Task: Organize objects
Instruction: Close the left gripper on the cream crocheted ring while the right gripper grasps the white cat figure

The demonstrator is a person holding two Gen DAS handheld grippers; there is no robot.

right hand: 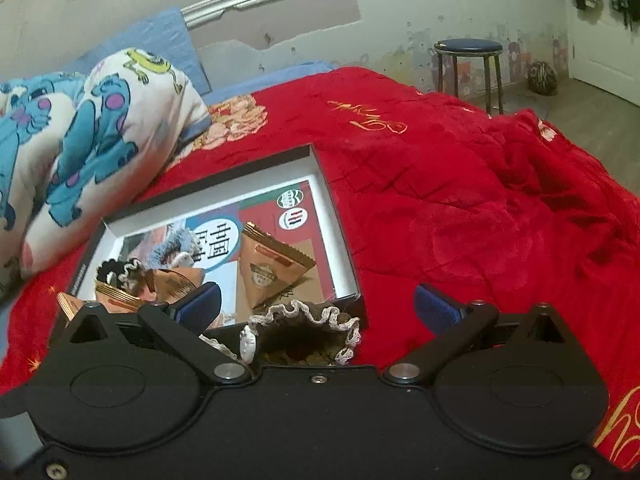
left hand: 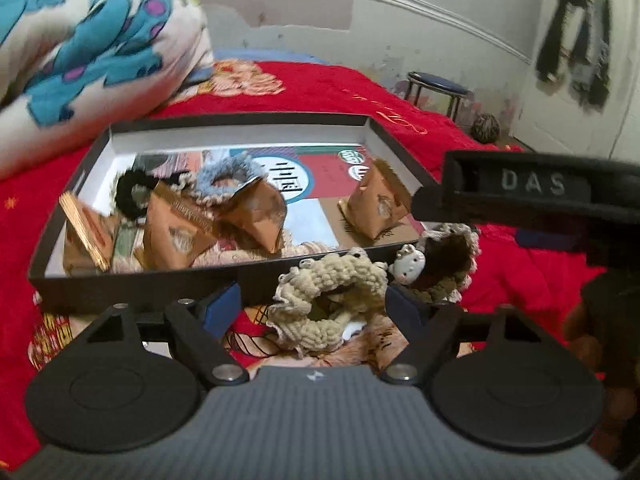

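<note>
A shallow black box [left hand: 72,216] lies on the red bedspread. It holds several tan triangular packets [left hand: 376,208], a blue scrunchie [left hand: 228,180] and a black scrunchie [left hand: 132,196]. Outside its near edge lie a beige knitted scrunchie [left hand: 320,300] and a brown scrunchie with a small white face charm [left hand: 444,260]. My left gripper [left hand: 316,308] is open, its fingers on either side of the beige scrunchie. My right gripper [right hand: 316,308] is open, hovering above the brown scrunchie [right hand: 312,328] at the box's [right hand: 340,224] near corner; its body shows in the left wrist view [left hand: 528,188].
A cartoon-print pillow [left hand: 100,40] lies behind the box at the left. The red bedspread [right hand: 460,200] stretches wide to the right. A blue-topped stool [right hand: 468,64] stands by the far wall, past the bed's edge.
</note>
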